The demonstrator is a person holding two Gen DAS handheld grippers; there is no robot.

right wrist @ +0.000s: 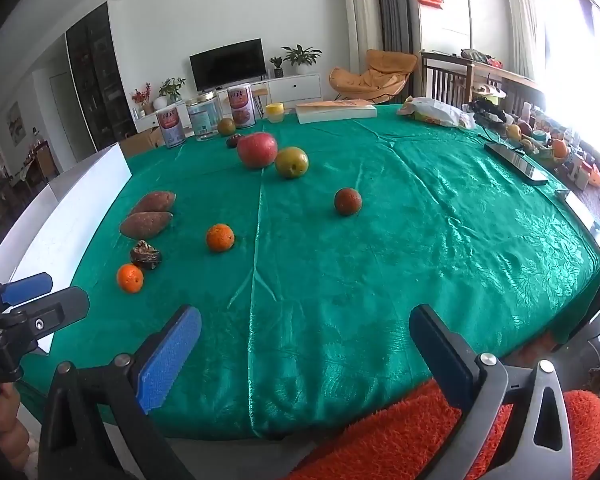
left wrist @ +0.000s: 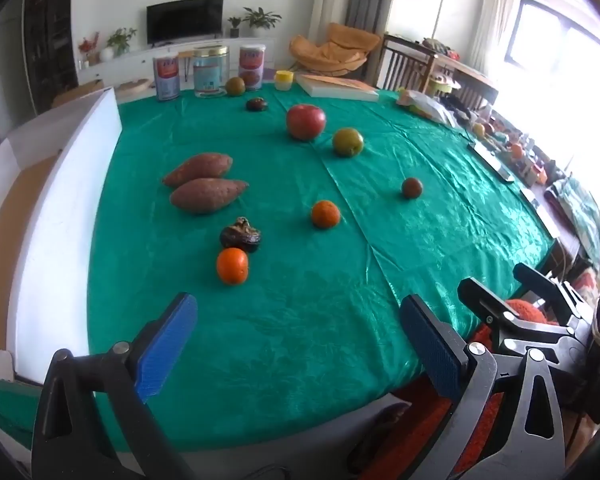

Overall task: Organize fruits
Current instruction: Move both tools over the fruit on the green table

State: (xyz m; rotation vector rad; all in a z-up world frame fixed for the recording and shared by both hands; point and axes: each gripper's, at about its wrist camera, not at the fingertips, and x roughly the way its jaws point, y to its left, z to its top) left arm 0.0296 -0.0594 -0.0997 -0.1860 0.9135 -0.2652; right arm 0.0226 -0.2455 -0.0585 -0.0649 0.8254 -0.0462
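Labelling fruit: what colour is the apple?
Red, with a paler patch on top; the apple shows best in the left wrist view.

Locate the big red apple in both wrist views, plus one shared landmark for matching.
Left wrist: red apple sits upper centre on the green tablecloth, with the green-yellow fruit just right of it and nearer the camera.
Right wrist: red apple sits upper centre-left, the green-yellow fruit close at its right.
Shared landmark: the two sweet potatoes lying side by side near the white box.

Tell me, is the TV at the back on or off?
Off. The TV screen is plain black in both views, with no picture or glow on it.
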